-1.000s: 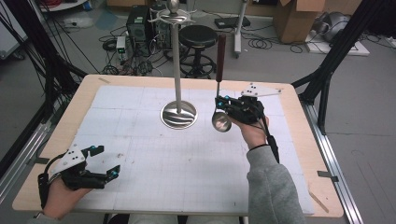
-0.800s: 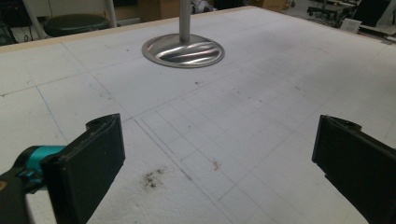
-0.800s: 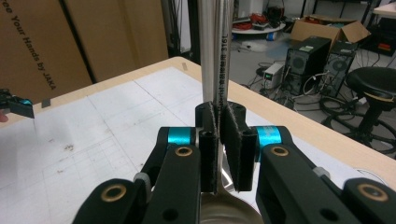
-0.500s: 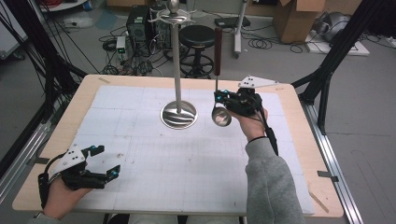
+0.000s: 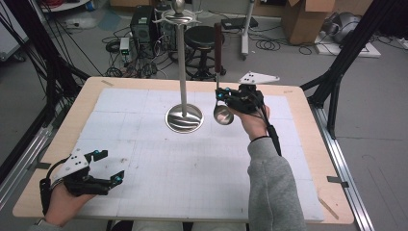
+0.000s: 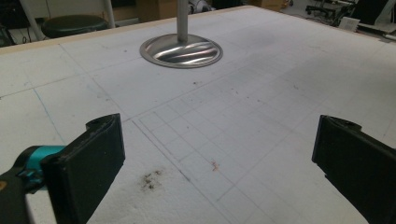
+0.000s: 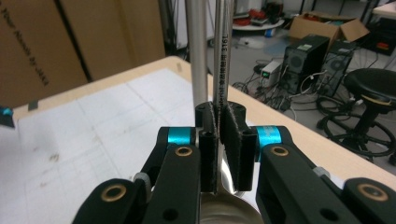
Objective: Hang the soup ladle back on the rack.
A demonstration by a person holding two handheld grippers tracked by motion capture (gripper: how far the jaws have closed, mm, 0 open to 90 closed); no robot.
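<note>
A steel ladle with a dark handle [image 5: 218, 48] stands upright, its bowl [image 5: 223, 115] hanging just right of the stand's round base [image 5: 184, 118]. My right gripper [image 5: 222, 96] is shut on the ladle's thin shaft [image 7: 222, 56], just above the bowl [image 7: 229, 205]. In the right gripper view my right gripper [image 7: 217, 126] has the stand's pole [image 7: 196, 51] close behind the shaft. The pole [image 5: 181, 62] rises to hooks at its top [image 5: 178, 17]. At the near left corner of the table, my left gripper [image 5: 109, 166] rests open; my left gripper [image 6: 219, 158] holds nothing, and the stand's base [image 6: 181, 50] lies far ahead.
A white gridded mat [image 5: 159, 163] covers the wooden table [image 5: 308, 144]. Beyond the far edge stand a black stool [image 5: 202, 36], computer cases [image 5: 144, 24] and cardboard boxes [image 5: 303, 19]. Black frame legs [image 5: 346, 53] flank the table.
My right gripper has carried the upright ladle slightly up and left, closer to the stand. The left gripper has stayed still and open.
</note>
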